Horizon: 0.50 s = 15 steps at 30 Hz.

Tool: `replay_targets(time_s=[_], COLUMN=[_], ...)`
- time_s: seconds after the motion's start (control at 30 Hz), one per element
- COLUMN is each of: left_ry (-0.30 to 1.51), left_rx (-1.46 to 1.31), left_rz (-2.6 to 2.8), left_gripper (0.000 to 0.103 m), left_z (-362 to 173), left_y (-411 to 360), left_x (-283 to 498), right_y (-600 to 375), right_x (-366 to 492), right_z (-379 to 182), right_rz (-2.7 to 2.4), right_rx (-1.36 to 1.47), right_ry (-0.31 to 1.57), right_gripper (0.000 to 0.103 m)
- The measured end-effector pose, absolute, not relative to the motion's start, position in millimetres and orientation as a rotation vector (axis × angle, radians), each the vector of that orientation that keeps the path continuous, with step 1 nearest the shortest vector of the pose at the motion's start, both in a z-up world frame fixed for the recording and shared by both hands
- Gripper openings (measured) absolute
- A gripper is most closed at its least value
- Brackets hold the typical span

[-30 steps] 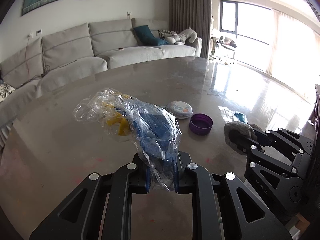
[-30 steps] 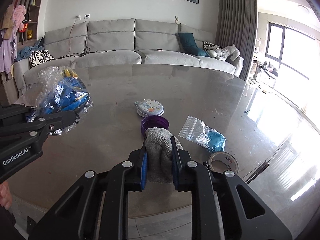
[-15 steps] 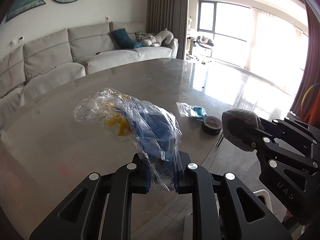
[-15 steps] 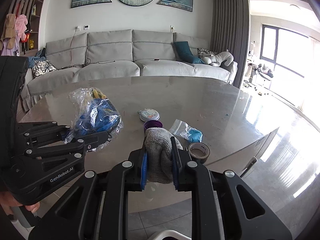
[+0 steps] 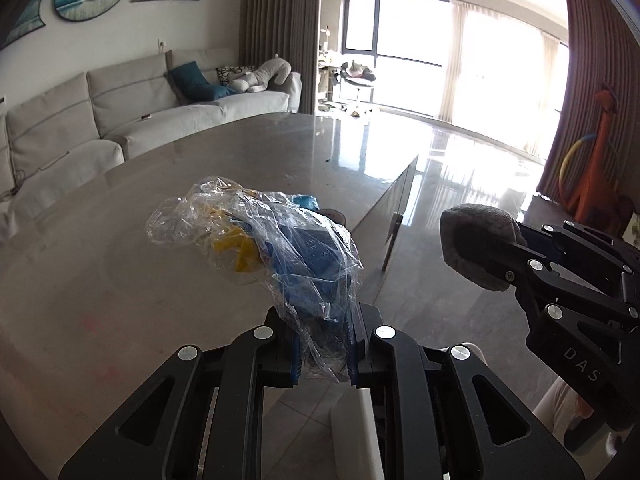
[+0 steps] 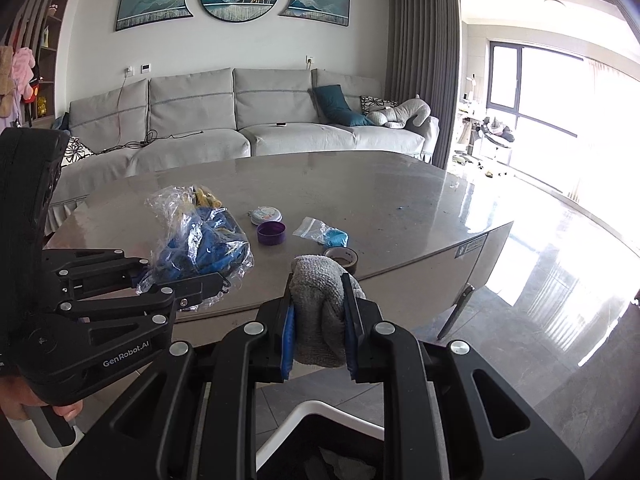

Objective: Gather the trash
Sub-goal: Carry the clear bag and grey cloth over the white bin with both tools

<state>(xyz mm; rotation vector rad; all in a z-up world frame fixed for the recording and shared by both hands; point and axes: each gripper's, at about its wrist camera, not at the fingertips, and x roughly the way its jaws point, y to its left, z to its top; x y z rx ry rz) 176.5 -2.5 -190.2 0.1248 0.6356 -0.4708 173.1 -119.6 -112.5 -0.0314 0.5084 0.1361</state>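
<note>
My left gripper (image 5: 324, 344) is shut on a crumpled clear plastic bag (image 5: 272, 244) with blue and yellow contents, held above the table's near edge; the bag also shows in the right wrist view (image 6: 200, 240). My right gripper (image 6: 318, 320) is shut on a grey knitted sock (image 6: 320, 300), which also shows at the right of the left wrist view (image 5: 476, 248). A white-rimmed trash bin (image 6: 320, 412) with a dark inside lies just below both grippers.
On the grey table (image 6: 360, 184) lie a purple lid (image 6: 271, 233), a small round tin (image 6: 265, 214), a clear zip bag with a blue item (image 6: 324, 234) and a tape roll (image 6: 344, 258). A grey sofa (image 6: 240, 120) stands behind. Glossy floor lies to the right.
Both grippers have pulled back from the table and swung right with their loads. The trash bin's rim has come into view below them.
</note>
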Motion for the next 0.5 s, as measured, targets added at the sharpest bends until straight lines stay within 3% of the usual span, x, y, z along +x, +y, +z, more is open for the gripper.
replay_targets(time_s=[0.5], left_ry=[0.648], left_rx=[0.282], left_rz=[-0.73], left_gripper=[0.017], left_z=[-223], left_y=[-57], left_x=[112], right_y=[-166], right_x=[101], right_z=[-143], right_rz=[0.006], right_rx=[0.017], right_ry=[0.559], right_gripper=[0.022])
